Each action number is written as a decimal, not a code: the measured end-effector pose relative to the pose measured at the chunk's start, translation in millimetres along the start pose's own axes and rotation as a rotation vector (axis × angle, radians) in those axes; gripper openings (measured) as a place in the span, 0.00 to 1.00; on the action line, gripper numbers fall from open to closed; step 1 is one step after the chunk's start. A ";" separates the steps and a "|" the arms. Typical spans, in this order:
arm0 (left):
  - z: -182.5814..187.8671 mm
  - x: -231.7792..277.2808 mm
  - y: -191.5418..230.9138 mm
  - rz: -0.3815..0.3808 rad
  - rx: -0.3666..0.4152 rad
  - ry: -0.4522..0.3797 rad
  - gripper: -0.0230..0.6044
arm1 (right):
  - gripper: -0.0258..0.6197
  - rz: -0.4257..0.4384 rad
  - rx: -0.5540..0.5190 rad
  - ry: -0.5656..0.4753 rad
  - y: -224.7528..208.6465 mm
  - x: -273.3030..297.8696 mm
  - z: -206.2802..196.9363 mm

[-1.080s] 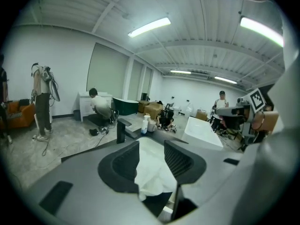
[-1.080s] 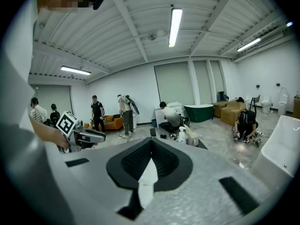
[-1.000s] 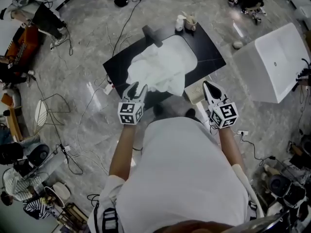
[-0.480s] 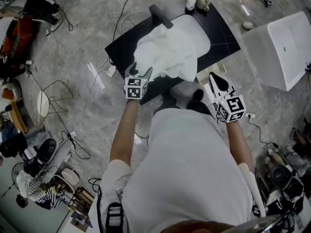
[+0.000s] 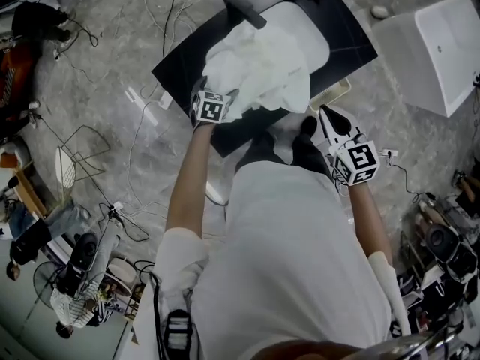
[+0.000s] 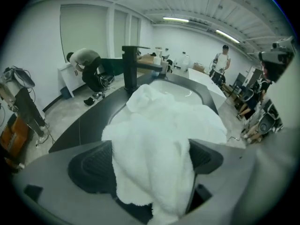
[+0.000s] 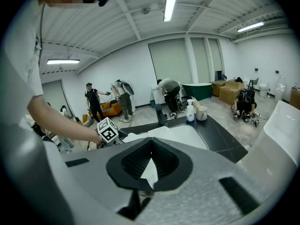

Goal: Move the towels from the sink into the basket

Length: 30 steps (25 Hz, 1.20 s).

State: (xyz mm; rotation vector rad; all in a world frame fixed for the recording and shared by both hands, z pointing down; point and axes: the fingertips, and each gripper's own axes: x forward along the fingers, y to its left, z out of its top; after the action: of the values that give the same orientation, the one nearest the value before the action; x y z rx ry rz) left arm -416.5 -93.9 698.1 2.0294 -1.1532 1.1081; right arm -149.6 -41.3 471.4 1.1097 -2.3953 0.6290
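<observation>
White towel sits between left tongs, just opening.

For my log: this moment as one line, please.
left gripper: jaws just opening, towel between | right gripper: shut, empty | sink: towels inside

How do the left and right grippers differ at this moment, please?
The left gripper has its jaws apart, having just been opening, with the towel pile between them; the right gripper has its jaws together and empty. The left gripper is at the sink; the right gripper hangs clear of it. Both carry marker cubes.
</observation>
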 end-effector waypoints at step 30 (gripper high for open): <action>75.8 -148.1 -68.9 0.112 -0.158 -0.257 0.15 | 0.04 -0.042 0.036 -0.119 -54.4 -82.8 3.8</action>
State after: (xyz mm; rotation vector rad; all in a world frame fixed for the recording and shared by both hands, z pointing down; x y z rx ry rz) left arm -370.2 -56.8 528.1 2.0455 -1.4496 0.7935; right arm -58.7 -25.7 435.0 1.2409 -2.4621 0.6101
